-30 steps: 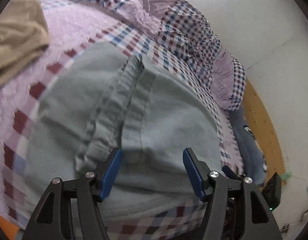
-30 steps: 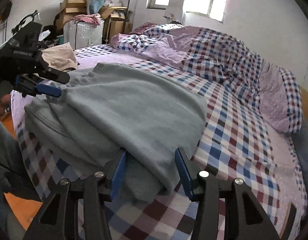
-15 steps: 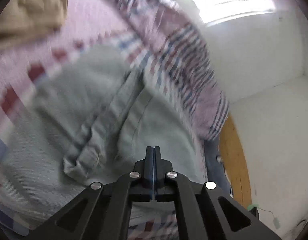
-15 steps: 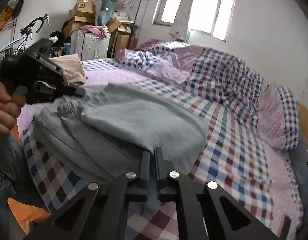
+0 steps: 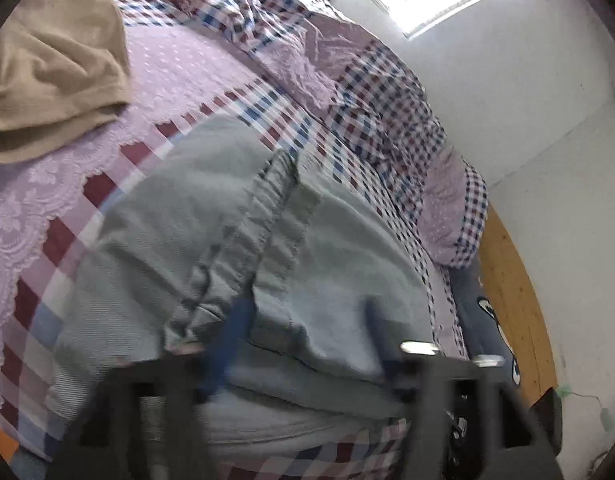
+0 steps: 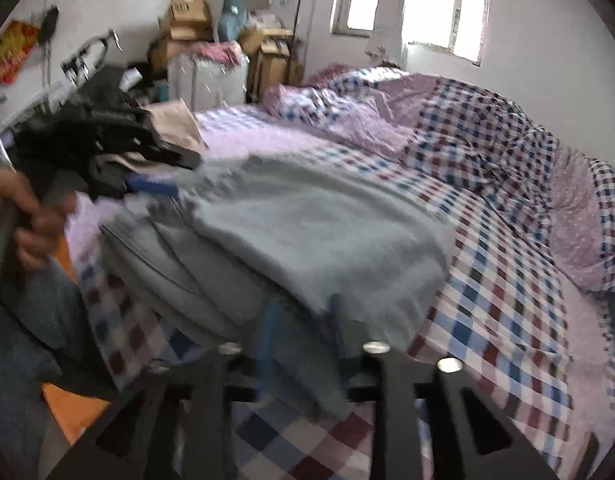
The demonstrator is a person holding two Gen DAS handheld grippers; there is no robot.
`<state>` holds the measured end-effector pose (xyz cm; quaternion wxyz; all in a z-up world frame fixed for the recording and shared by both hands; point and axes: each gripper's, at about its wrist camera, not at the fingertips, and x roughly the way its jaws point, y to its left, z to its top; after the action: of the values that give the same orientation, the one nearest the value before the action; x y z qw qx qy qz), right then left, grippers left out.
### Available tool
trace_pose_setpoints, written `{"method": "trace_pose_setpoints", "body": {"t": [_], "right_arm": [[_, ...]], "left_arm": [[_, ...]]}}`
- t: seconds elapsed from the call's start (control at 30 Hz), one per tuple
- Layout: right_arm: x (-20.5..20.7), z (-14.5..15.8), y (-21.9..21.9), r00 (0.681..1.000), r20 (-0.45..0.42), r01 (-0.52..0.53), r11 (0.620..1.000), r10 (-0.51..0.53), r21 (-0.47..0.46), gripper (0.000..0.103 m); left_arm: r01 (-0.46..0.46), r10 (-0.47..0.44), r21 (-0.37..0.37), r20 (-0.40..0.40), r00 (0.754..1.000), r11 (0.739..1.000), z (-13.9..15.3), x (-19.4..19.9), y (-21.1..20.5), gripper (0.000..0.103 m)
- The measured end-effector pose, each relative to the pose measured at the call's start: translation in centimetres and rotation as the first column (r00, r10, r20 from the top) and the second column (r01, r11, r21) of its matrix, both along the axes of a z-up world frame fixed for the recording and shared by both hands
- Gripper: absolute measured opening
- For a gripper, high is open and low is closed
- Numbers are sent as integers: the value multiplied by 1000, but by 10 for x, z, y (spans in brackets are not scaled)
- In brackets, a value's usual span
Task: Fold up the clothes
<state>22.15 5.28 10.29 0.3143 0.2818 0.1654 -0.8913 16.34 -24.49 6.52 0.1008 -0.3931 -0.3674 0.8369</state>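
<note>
Grey folded trousers [image 5: 211, 248] lie on the checked bed [image 5: 55, 236], with the elastic waistband running up the middle. They also show in the right wrist view [image 6: 307, 228] as a folded stack near the bed's front edge. My left gripper [image 5: 303, 336] is open over the near edge of the cloth, its blue fingers blurred. It also shows in the right wrist view [image 6: 155, 176] at the left end of the trousers. My right gripper [image 6: 299, 328] is open, with the grey fold's edge lying between its blurred fingers.
A beige garment [image 5: 55, 68] lies bunched at the far left of the bed. A rumpled checked quilt [image 6: 447, 120] and a pillow [image 6: 587, 216] lie beyond the trousers. Boxes and a clothes rack [image 6: 227, 44] stand against the wall. A wooden floor [image 5: 515, 312] shows past the bed.
Both grippers were shut on the grey cloth half a second ago and have now opened. The lifted fold has come down onto the stack. Both views are blurred by motion.
</note>
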Motion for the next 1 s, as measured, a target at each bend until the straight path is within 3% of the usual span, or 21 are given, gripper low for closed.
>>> {"method": "trace_pose_setpoints", "body": {"t": [0.17,0.37,0.4,0.43,0.47,0.5,0.63,0.73,0.9,1.0], "right_arm": [[1,-7,-7,1000,17,-17,1000,16,7,45],[-3,-10,-1,999,34,7,1000,-7,-19,49],[-4,-10,1,999,39,15,1000,-14,-25,50],[-5,-11,2,999,42,22,999,-21,-28,53],[-6,-11,4,999,45,29,999,-28,-29,54],[-7,-12,5,998,50,38,999,-36,-32,54],[-12,-12,11,996,66,68,996,-65,-50,55],[-16,-13,15,993,75,93,994,-88,-63,56],[-20,-10,22,991,83,112,990,-105,-88,56],[-20,-10,22,991,88,107,990,-99,-93,56]], "left_arm": [[36,-34,-34,59,998,999,-10,-11,10,74],[117,-113,-98,46,993,988,-9,-24,32,73],[113,-108,-93,56,993,989,-12,-25,31,70],[105,-99,-89,69,993,990,-14,-25,29,58],[88,-81,-81,84,993,993,-17,-24,24,38],[65,-58,-71,96,994,995,-19,-22,18,27],[69,-68,-3,55,996,998,-15,-18,13,24],[96,-96,-32,15,995,995,-5,-13,18,21],[11,-10,7,-91,996,1000,20,9,-8,16],[-4,3,-22,-23,1000,1000,13,11,-13,15]]}}
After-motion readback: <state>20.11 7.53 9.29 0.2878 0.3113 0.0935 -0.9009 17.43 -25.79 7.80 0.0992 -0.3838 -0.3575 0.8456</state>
